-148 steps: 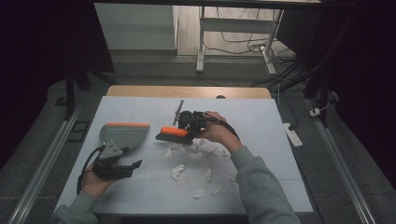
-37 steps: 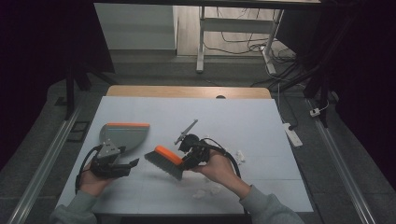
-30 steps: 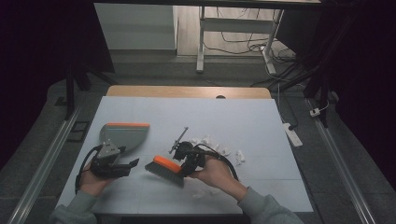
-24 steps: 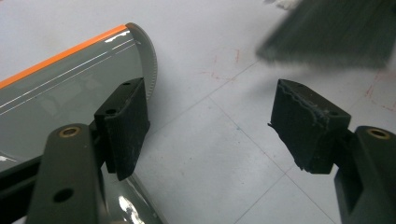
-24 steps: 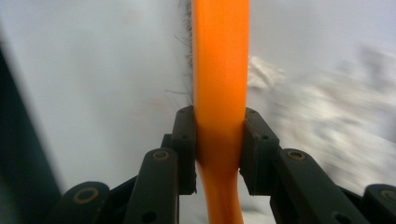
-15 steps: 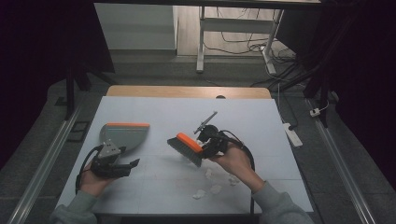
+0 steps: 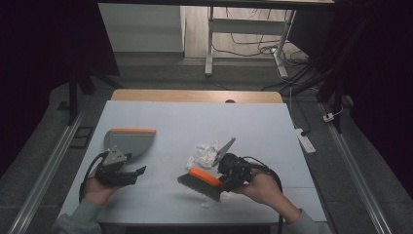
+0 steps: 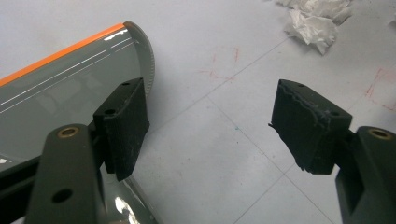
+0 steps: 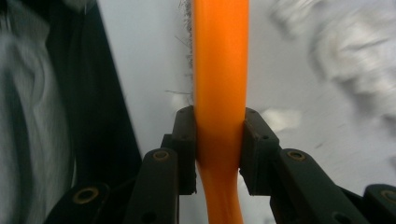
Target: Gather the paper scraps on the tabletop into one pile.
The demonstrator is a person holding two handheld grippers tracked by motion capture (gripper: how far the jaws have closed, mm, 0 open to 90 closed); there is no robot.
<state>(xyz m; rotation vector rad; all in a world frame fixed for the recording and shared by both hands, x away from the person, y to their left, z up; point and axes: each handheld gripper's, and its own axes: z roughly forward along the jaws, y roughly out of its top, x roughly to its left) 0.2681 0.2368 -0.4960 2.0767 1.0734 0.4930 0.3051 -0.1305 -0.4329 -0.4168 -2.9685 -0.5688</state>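
The right tool (image 7: 225, 179) is sitting near the front of the tabletop (image 7: 272, 122), at about 5 o'clock from its middle. Its jaws are pressing tight on the orange handle of the brush (image 7: 203, 181); in the right gripper view the handle (image 9: 220, 84) is running straight up between the two black pads. The dark bristles are pointing down to the tabletop, and the brush head is lying to the 9 o'clock side of this tool.

A heap of crumpled white paper (image 7: 207, 153) is lying just behind the brush, at about 12 o'clock from it. Some small paper scraps (image 7: 206, 204) are lying at 6 o'clock from the brush, close to the front edge.

The left tool (image 7: 139, 171) is resting at about 8 o'clock on the tabletop, with its jaws standing wide apart and holding nothing. The grey dustpan (image 7: 127, 141) with the orange edge is lying just behind it, at 12 o'clock. In the left gripper view the dustpan (image 8: 70, 88) is showing behind one jaw, and bare tabletop is showing between the two.
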